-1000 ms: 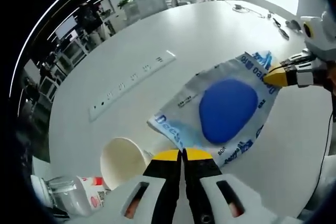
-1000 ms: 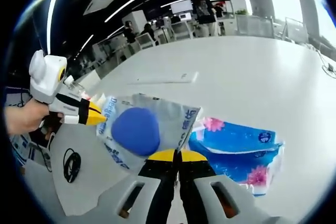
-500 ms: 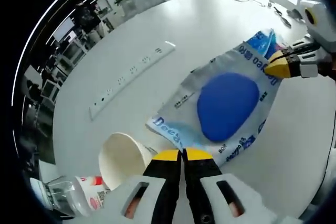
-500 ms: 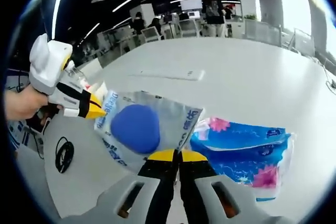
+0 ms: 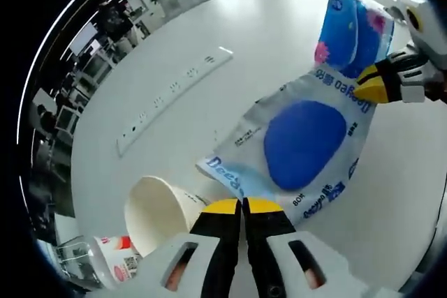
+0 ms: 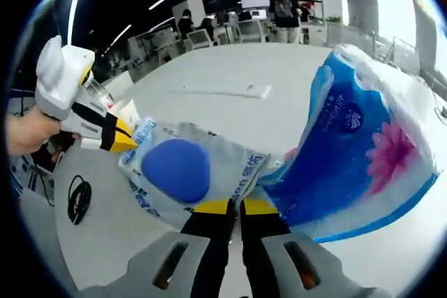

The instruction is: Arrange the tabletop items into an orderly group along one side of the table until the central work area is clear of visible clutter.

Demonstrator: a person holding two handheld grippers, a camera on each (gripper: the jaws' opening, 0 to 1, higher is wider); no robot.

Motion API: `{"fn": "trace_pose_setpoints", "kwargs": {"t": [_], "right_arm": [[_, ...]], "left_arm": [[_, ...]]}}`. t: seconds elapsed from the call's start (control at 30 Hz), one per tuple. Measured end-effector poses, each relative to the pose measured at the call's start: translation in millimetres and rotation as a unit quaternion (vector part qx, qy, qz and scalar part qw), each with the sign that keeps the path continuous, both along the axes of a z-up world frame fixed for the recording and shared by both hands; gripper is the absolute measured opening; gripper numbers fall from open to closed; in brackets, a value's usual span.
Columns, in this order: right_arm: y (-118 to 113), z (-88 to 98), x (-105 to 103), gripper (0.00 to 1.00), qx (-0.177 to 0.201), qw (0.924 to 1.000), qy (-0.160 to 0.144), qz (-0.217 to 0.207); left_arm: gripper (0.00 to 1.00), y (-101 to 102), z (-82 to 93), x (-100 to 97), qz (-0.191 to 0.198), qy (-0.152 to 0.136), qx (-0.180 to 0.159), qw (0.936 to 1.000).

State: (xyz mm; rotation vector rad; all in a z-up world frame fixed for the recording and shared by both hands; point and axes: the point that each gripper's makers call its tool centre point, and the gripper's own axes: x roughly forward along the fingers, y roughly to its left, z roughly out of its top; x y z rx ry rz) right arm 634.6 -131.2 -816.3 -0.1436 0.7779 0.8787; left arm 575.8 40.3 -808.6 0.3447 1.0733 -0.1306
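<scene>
A clear plastic bag with a blue oval inside is stretched between both grippers. My left gripper is shut on its near printed edge. My right gripper comes in from the right, shut on the far edge. In the right gripper view my right gripper pinches the bag, and my left gripper, held by a hand, grips the opposite corner. A blue tissue pack with a pink flower stands tilted up just right of the bag; this tissue pack also rises behind the right gripper.
A white paper cup lies on its side close to my left jaws. A bottle with a red label sits beside it at the table edge. A white power strip lies across the middle. A black cable loops below the table's edge.
The tissue pack has tipped up from lying flat to standing on edge beside the right gripper. The bag stays held at both ends and has shifted slightly.
</scene>
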Motion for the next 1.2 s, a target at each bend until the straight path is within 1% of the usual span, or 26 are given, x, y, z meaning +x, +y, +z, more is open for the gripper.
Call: {"fn": "trace_pose_setpoints", "kwargs": {"t": [0.43,0.77,0.87,1.03,1.2], "right_arm": [[0.7,-2.8,0.5,0.02,0.003,1.0000,0.004,-0.003],[0.7,-5.9,-0.5,0.01,-0.004,1.0000,0.006,0.001],[0.6,-7.1,-0.6,0.01,-0.005,1.0000,0.007,0.001],[0.0,-8.7,-0.8,0.00,-0.005,0.9999,0.011,0.001],[-0.5,-9.3,-0.5,0.00,-0.007,0.9999,0.010,0.003]], "left_arm": [[0.00,1.7,-3.7,0.7,-0.004,0.004,0.007,1.0000],[0.00,2.8,-6.7,1.1,-0.006,0.004,0.014,0.9999],[0.00,2.9,-7.1,2.2,-0.012,0.004,0.021,0.9997],[0.00,2.8,-10.1,0.2,-0.007,0.007,0.017,0.9998],[0.00,3.1,-9.9,-0.3,-0.012,0.006,0.022,0.9997]]}}
